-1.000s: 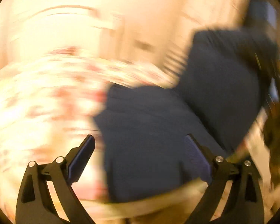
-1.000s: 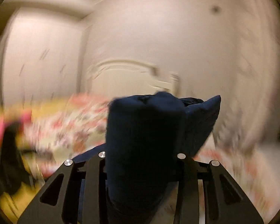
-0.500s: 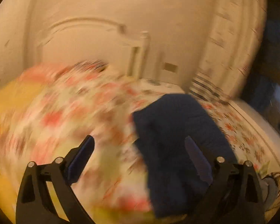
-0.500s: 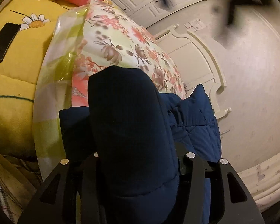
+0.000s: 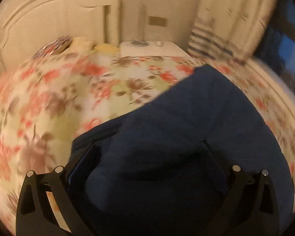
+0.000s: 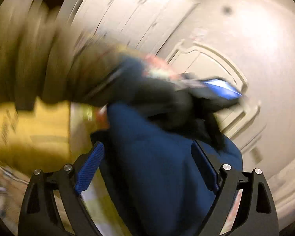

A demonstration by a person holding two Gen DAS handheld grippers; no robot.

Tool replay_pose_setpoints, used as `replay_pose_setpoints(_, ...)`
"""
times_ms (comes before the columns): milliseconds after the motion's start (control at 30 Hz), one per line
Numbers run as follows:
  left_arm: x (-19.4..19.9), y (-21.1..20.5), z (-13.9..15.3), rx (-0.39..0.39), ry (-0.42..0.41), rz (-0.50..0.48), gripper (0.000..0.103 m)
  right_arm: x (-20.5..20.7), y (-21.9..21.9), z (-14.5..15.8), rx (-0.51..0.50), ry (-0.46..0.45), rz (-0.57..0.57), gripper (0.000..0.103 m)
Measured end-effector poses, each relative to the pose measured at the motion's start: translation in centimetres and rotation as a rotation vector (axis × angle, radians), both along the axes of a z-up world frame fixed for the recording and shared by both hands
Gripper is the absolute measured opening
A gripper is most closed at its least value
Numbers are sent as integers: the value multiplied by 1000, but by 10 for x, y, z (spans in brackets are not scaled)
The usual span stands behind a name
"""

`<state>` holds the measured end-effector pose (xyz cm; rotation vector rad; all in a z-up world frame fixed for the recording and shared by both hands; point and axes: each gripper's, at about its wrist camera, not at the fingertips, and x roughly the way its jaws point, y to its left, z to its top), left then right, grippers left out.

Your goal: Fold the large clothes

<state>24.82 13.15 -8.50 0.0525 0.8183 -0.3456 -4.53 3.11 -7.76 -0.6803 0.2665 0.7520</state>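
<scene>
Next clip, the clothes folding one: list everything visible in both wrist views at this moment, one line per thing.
navy garment: one, dark blue, on the bed, between both grippers' fingers
floral bedspread: one, cream with red flowers, covering the bed
headboard: one, cream, behind the bed
nightstand: one, white, beside the headboard
yellow bedding: blurred, at left in the right wrist view
left gripper: black, open
right gripper: black, blue pads, jaws opening around the garment

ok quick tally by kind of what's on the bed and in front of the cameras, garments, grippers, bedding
Navy padded garment: 1
Grippers, left gripper and right gripper: 2
Floral bedspread: 1
Yellow bedding: 1, too blurred to say what it is
Total: 5
</scene>
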Motion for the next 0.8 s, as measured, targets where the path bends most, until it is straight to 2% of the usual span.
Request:
replay_pose_setpoints(67, -2, 7, -4, -14, -10, 19, 101, 25, -42, 30, 146, 29, -79, 83)
replay_pose_setpoints(100, -2, 7, -6, -12, -17, 22, 101, 39, -57, 40, 188, 40, -116, 83)
replay_pose_setpoints(167, -5, 4, -6, 9, -33, 30, 101, 93, -97, 62, 308, 116, -219, 81)
replay_pose_setpoints(200, -6, 2, -6, 22, -44, 35, 101, 118, -110, 68, 346, 146, -259, 76)
replay_pose_setpoints(300, -9, 4, 0, 32, -70, 51, 101, 207, -132, 74, 387, 226, -418, 60)
replay_pose_setpoints(367, -11, 6, 0, 29, -81, 61, 101, 251, -136, 70, 412, 283, -473, 58)
replay_pose_setpoints(433, -12, 8, 0, 28, -86, 68, 101, 301, -116, 46, 357, 393, -484, 57)
replay_pose_setpoints(467, -12, 9, 0, 27, -86, 69, 101, 325, -95, 17, 267, 500, -467, 57)
replay_pose_setpoints(533, -11, 11, -1, 37, -84, 91, 101, 343, -72, -24, 107, 545, -481, 58)
replay_pose_setpoints(633, -9, 13, -4, 32, -74, 92, 101, 347, -75, -20, 118, 556, -500, 58)
replay_pose_setpoints(700, -10, 12, -4, 42, -82, 92, 101, 342, -79, -5, 121, 522, -514, 58)
replay_pose_setpoints(800, -11, 12, -3, 47, -88, 95, 101, 335, -83, 22, 195, 448, -532, 58)
